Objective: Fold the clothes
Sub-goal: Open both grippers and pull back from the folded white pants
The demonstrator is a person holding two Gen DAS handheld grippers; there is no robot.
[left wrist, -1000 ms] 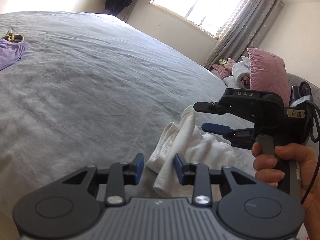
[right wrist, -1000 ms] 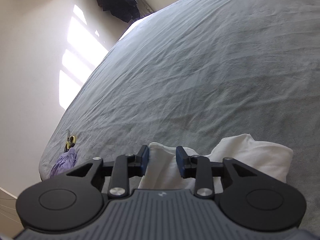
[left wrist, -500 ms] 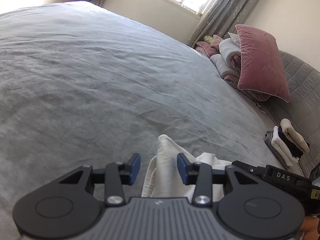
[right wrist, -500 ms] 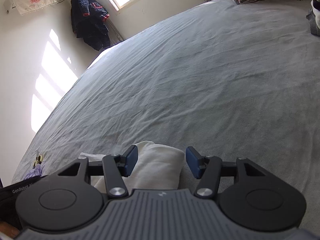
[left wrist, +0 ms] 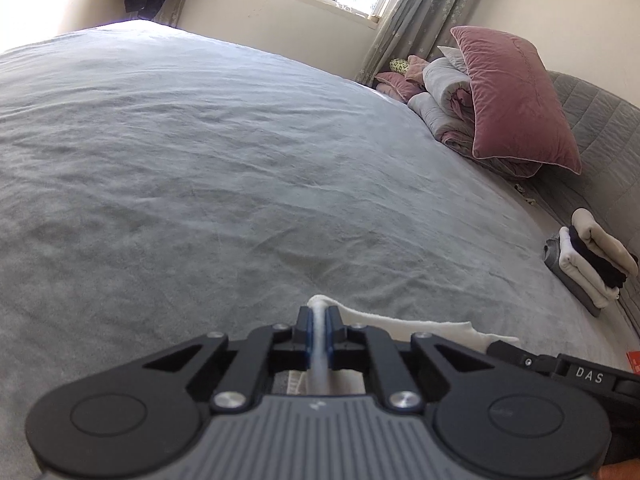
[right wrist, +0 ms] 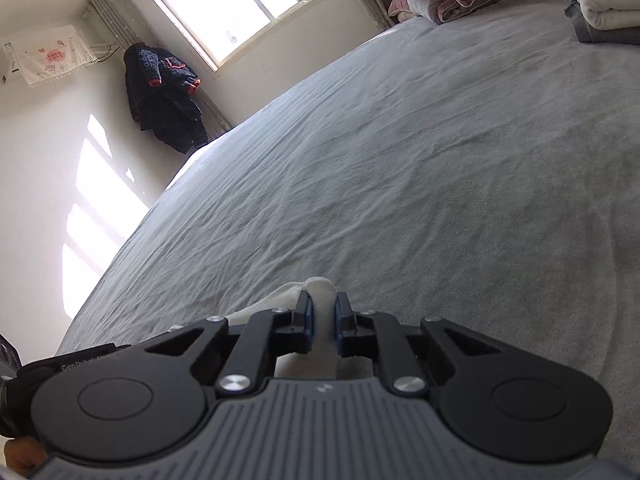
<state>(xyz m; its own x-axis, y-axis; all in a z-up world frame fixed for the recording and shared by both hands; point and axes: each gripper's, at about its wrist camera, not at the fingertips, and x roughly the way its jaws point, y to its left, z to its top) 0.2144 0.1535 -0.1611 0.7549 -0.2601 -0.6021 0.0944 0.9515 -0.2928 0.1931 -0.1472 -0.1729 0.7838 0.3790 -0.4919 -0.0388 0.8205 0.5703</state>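
Observation:
A white garment lies bunched on the grey bed sheet at the near edge. My left gripper has its blue pads pressed on a thin upright fold of it, and its jaws are still closing. In the right wrist view the same white garment spreads to the left. My right gripper pinches a thicker fold between its pads, with its jaws closing too. Most of the cloth is hidden under the two gripper bodies.
A stack of folded clothes sits at the bed's right edge by the grey headboard. A pink pillow leans on rolled quilts. A dark jacket hangs by the window.
Both grippers stood open around folds of the white garment; now each has closed on its fold. Both views have swung toward the pillows and window, and the cloth sits lower in view.

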